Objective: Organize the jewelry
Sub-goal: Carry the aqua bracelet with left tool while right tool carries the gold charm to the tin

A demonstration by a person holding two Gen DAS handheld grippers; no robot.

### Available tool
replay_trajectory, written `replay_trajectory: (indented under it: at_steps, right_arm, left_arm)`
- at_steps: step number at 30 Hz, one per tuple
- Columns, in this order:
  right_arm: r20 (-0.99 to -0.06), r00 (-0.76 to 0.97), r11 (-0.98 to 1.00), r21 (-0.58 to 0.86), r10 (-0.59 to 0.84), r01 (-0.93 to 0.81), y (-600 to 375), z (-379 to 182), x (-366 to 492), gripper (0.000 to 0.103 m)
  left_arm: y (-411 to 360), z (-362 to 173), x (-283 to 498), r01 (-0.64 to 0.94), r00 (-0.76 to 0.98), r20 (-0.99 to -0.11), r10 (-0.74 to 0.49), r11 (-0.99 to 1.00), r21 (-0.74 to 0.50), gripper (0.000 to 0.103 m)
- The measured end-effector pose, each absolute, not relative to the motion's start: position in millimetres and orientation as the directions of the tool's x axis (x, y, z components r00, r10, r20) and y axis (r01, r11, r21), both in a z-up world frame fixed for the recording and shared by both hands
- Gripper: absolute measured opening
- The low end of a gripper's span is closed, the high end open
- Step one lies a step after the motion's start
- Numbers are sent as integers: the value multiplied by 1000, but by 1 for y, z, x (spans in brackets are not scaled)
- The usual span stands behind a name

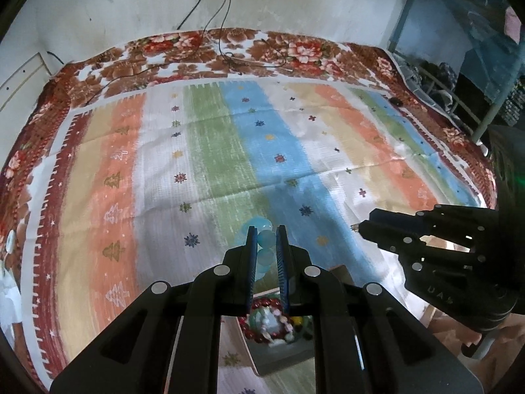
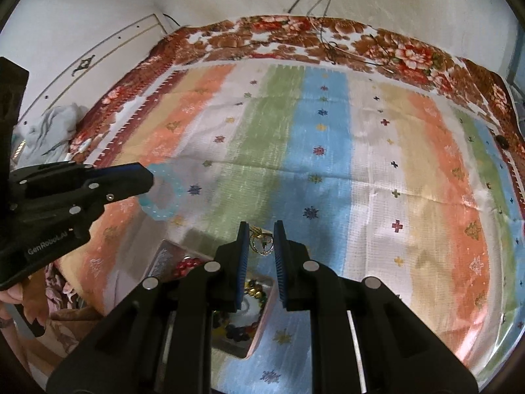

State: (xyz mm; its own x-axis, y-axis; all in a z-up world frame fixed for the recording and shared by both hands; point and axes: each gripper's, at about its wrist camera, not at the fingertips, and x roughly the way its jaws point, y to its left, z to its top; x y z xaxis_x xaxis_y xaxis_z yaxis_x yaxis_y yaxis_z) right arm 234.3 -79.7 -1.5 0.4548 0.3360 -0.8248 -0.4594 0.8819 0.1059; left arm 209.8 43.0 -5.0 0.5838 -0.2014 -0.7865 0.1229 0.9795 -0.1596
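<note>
My left gripper (image 1: pixel 265 233) is shut on a light blue bead bracelet (image 1: pixel 265 240), held above the striped cloth; from the right wrist view it (image 2: pixel 149 172) carries the bracelet (image 2: pixel 164 197) hanging from its tips. My right gripper (image 2: pixel 261 229) is shut on a thin gold earring (image 2: pixel 262 241); in the left wrist view it (image 1: pixel 359 228) shows at the right with a small gold piece at its tips. Below both sits an open jewelry box (image 2: pixel 262 312) holding a red bead bracelet (image 1: pixel 262 303) and mixed beads.
A striped cloth (image 1: pixel 213 151) with small motifs covers a floral blanket (image 1: pixel 183 49) on the bed. Black cables (image 1: pixel 229 55) trail from the wall onto the far edge. A metal rack (image 1: pixel 459 98) stands at the right. Crumpled grey fabric (image 2: pixel 55 121) lies at the left.
</note>
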Motion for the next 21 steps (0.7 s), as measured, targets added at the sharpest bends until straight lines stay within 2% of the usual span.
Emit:
replay_trajectory:
  at_steps: [10,21]
  right_arm:
    - [-817,446,865,122,367,-487,-84,5,199,16]
    - [-786,413,806,175,461,-566,-84,8,165,16]
  left_arm:
    - [34,-4,174,133,595,-771,-226,974,-182,11]
    - [24,-12,146,141,590,-774,-228,974,-178,11]
